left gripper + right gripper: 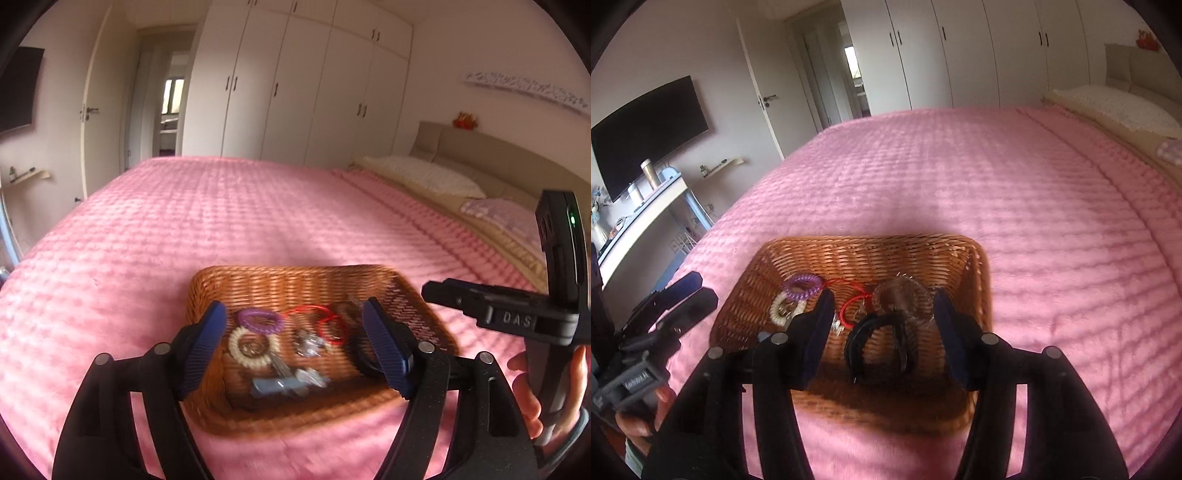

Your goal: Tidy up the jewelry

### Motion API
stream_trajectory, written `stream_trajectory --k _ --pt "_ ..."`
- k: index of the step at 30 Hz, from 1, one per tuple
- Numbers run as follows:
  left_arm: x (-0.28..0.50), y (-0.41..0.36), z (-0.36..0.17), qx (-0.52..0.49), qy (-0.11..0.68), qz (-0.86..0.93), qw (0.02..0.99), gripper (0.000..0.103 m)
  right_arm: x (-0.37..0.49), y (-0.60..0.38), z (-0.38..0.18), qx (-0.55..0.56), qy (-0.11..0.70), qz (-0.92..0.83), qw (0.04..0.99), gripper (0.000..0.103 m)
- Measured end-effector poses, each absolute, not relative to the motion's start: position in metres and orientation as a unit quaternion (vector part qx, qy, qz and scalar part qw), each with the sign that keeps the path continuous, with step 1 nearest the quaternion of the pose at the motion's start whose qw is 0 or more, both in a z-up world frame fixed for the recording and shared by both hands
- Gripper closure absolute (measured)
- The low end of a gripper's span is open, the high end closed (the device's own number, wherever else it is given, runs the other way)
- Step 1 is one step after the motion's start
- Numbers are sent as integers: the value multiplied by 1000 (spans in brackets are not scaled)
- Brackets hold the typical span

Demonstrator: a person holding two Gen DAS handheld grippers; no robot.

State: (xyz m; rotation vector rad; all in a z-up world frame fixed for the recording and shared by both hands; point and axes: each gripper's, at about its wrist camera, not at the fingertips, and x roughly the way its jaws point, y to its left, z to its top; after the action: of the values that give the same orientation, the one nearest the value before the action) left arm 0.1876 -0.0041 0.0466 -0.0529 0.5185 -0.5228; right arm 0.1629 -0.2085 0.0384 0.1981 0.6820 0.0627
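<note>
Left gripper (295,347) spread wide, nothing betw blue pads, hovering just above near half of wicker basket (258,284); right gripper (882,332) also apart, not as wide, empty, hanging over same basket w/ black hair claw (882,345) lying below the gap, no pad touching it. Right gripper also seen at right edge of left wrist view (436,291), held by a hand (543,391); left one at lower-left of right wrist view (690,291), fingers of a hand (661,402) on its grip. Basket rectangular, long axis running left-right across both views, sitting flat on pink bedspread (221,206), near the bed edge closest to cameras. Inside basket: purple coil band (260,319) toward back-left, cream coil band (251,347) just in front of it and touching; red cord loop (332,328) mid-basket, right of purple band; small silvery pieces (310,343) beside red loop, too blurred to ID; bluish item (280,386) at near wall, long axis left-right, blurred. Brownish translucent scrunchie (905,295) right of red loop, just behind hair claw; claw's opening faces near wall. Writing: "DAS" on right gripper body; label on left gripper body unreadable. Beyond basket: pillows (424,173) at far right, white wardrobe (295,81) behind, dark TV (646,129) on wall far left.
</note>
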Motion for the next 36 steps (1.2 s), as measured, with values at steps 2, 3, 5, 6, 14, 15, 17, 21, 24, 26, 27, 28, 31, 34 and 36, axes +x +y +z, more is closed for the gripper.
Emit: stream_trajectory --k 2,3,5,6,14,15,17,21,24,26,27,28,31,34,36 --pt "168 -2 51 -25 245 -252 936 24 134 -205 45 89 317 24 944 45" --pt "155 -1 53 -24 239 -253 937 24 115 -203 47 83 303 15 949 39" --pt "133 -2 53 -20 231 -259 938 22 86 -200 48 73 279 -5 957 35" --pt "123 -3 52 -16 228 -259 939 20 67 -199 47 67 264 -18 962 33" --pt "56 -7 28 24 178 -217 960 13 1 -200 28 38 182 -112 976 20" --pt "54 -6 25 24 175 -209 962 12 1 -200 27 36 177 -119 976 20" --pt "53 -2 16 18 159 -190 969 12 4 -202 26 40 176 -122 976 20" --pt "58 7 -4 20 157 -164 974 12 7 -198 22 33 166 -126 978 20" --pt "64 15 -6 0 166 -175 970 12 3 -190 13 0 148 -146 978 20" --pt "68 20 -9 -15 172 -177 969 12 -1 -187 5 -1 142 -152 978 20" --pt "68 21 -9 -18 173 -176 969 12 -3 -186 2 2 141 -154 978 20" --pt "68 22 -9 -22 173 -175 969 12 -3 -187 -2 4 144 -156 977 20" --pt "65 22 -9 -19 166 -176 970 12 -7 -185 0 -1 126 -151 980 20" --pt "57 15 -7 -1 151 -169 974 12 -11 -178 -1 -13 114 -157 981 20" --pt "54 11 -5 10 146 -163 976 12 -10 -175 -3 -20 117 -157 980 20"
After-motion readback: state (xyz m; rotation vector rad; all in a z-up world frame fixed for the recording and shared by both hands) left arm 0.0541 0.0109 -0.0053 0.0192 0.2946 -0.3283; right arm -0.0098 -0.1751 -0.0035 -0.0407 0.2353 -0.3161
